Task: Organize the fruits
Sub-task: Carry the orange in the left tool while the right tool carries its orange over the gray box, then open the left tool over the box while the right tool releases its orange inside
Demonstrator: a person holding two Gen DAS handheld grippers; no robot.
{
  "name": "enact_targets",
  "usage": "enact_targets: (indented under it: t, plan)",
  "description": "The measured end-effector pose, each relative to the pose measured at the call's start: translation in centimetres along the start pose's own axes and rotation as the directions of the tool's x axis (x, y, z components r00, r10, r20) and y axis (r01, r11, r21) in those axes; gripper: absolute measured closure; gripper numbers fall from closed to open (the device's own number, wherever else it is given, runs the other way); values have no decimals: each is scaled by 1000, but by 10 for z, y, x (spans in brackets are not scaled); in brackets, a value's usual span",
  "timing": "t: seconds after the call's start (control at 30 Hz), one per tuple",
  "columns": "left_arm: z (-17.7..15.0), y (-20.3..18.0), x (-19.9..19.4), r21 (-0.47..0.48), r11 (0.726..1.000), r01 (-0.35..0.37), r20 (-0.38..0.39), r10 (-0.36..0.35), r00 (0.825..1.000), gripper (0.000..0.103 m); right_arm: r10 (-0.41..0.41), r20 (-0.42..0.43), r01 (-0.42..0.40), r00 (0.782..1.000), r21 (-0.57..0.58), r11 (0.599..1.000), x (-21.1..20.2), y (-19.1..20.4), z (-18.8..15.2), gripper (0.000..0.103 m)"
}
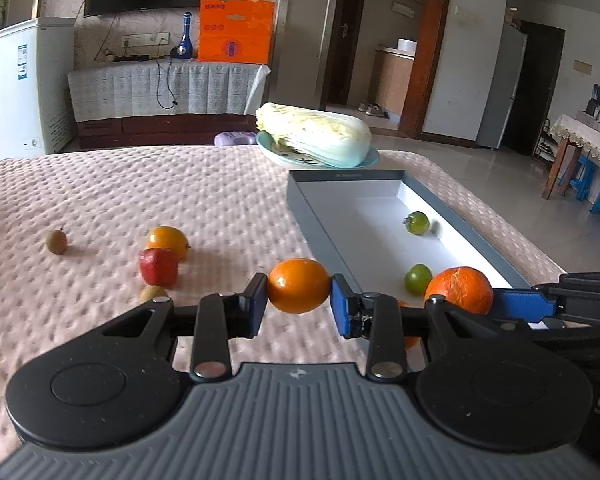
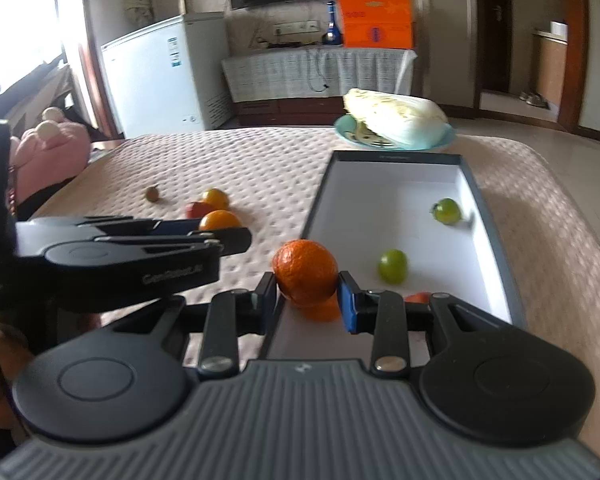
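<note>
Between the fingers of the left gripper, left wrist view: a smooth orange is clamped, both pads pressed against its sides, held above the pink quilted cover just left of the box's near corner. Beyond the right finger lies the grey box, holding 2 green fruits. Beyond the left finger, 4 pieces wait on the cover: a yellow-orange fruit, a red fruit, and 2 small brown fruits. To the right, the right gripper enters side-on, carrying a rough mandarin. Far ahead, a cabbage rests on a plate.

Between the fingers of the right gripper, right wrist view: the rough mandarin is gripped, pads closed on its flanks, over the box's near left edge. Directly below it an orange shape shows, too blurred to identify. Ahead of the right finger sit the 2 green fruits. Left of the left finger, the left gripper crosses the frame with its orange.

Judged progress: roughly one third; at least 2 fruits boxed, 2 in transit, 4 remaining.
</note>
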State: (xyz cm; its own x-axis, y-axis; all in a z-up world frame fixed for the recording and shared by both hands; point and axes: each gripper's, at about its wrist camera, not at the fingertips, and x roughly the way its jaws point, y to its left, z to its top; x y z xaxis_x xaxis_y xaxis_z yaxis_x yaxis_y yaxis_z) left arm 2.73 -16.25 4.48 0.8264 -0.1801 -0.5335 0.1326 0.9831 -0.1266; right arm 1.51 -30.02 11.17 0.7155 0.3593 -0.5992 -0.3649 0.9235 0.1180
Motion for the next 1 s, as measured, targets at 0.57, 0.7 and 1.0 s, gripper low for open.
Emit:
enact_targets:
  t: [0.57, 0.7, 1.0]
  plan:
    - [-6, -45, 20, 55, 992, 110, -37, -108, 993, 64, -109, 13, 107, 994, 91, 990, -1, -48, 5, 67]
    - [-8, -56, 21, 76, 989, 127, -25, -125, 992, 64, -128, 12, 126, 992, 103, 987, 1, -59, 7, 67]
    - [-13, -74, 27, 121, 979, 165, -21, -163, 986, 63, -128, 20, 125, 992, 108, 986, 2, -64, 9, 67]
